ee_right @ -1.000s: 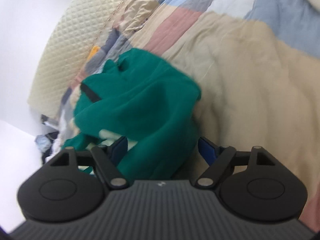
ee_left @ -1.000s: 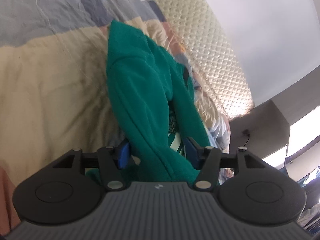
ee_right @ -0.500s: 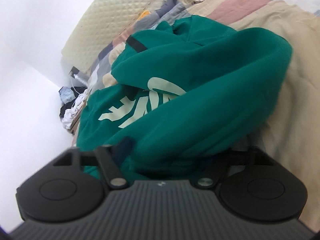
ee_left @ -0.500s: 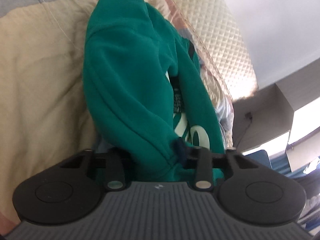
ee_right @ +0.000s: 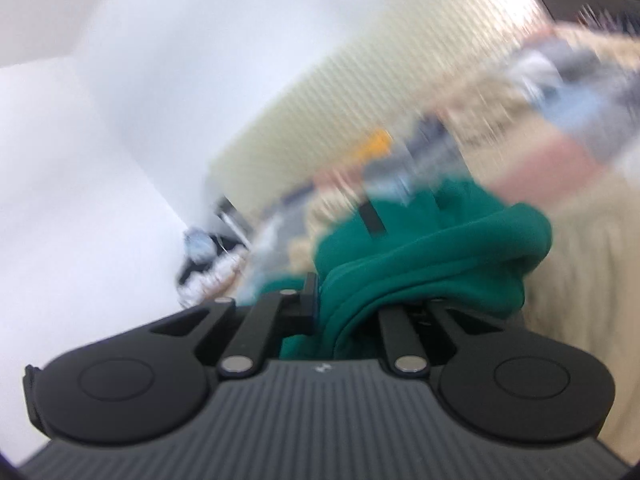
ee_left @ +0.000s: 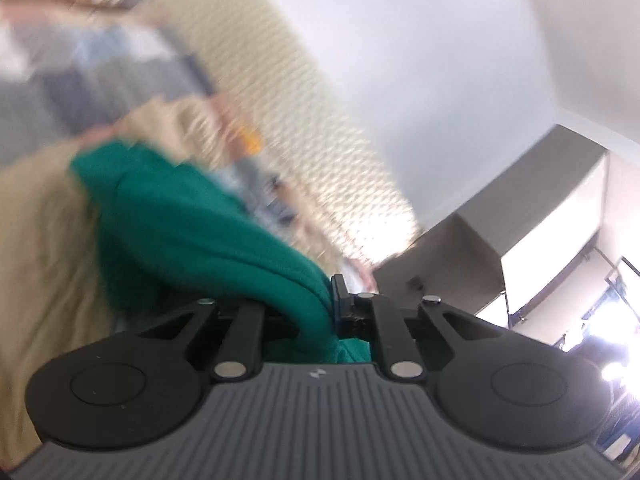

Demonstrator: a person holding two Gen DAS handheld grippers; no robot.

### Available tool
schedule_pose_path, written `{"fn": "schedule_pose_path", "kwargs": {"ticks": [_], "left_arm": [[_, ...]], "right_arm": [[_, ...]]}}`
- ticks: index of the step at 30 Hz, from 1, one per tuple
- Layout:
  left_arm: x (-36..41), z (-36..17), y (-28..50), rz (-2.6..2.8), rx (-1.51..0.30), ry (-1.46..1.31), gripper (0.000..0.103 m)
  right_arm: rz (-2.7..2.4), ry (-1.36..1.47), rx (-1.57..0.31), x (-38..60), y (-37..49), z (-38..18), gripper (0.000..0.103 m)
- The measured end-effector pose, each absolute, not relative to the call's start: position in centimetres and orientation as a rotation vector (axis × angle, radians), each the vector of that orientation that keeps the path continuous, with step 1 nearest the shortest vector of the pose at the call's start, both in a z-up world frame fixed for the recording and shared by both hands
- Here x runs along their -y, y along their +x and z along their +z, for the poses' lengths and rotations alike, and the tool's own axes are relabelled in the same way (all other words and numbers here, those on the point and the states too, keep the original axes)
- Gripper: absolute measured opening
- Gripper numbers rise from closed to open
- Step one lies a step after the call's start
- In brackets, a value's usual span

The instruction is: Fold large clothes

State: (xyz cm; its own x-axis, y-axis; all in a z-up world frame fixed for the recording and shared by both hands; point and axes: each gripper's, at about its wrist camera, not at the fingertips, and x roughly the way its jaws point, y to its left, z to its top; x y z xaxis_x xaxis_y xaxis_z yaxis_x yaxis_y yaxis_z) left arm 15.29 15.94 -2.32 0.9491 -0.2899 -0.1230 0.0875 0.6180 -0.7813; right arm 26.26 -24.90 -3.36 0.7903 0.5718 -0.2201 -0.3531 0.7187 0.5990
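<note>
Left gripper [ee_left: 316, 304] at 6 o'clock, jaws closed on a thick fold of the green top [ee_left: 192, 232]. One blue pad [ee_left: 335, 292] visible against the cloth; the other is hidden under it. Top runs from centre out to 9 o'clock, lying on the beige quilt [ee_left: 44, 240]. Cream quilted headboard [ee_left: 296, 120] slants from 12 toward 3. White wall [ee_left: 420, 52] at 1 o'clock. Frame blurred.

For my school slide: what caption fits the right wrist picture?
Right gripper shut on a green sweatshirt, above a blurry bed.
</note>
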Motion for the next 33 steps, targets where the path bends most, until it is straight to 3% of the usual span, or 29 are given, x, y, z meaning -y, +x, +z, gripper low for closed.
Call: {"fn": "schedule_pose_path", "kwargs": {"ticks": [14, 21, 26, 33], "left_arm": [[-16.0, 29.3, 13.2, -0.220, 0.075, -0.625, 0.014], [-15.9, 41.0, 13.8, -0.213, 0.151, -0.533, 0.015], [-16.0, 40.1, 19.3, -0.157, 0.068, -0.442, 0.015], [-19.7, 25.1, 32.7, -0.121, -0.137, -0.497, 0.016]], "right_arm": [[0.695, 0.405, -0.068, 22.2, 26.2, 27.7, 0.012], [0.665, 0.383, 0.012, 21.2, 28.8, 35.8, 0.012], [0.605, 0.381, -0.061, 20.1, 34.7, 32.7, 0.012], [0.556, 0.332, -0.191, 18.4, 45.4, 18.7, 0.012]]}}
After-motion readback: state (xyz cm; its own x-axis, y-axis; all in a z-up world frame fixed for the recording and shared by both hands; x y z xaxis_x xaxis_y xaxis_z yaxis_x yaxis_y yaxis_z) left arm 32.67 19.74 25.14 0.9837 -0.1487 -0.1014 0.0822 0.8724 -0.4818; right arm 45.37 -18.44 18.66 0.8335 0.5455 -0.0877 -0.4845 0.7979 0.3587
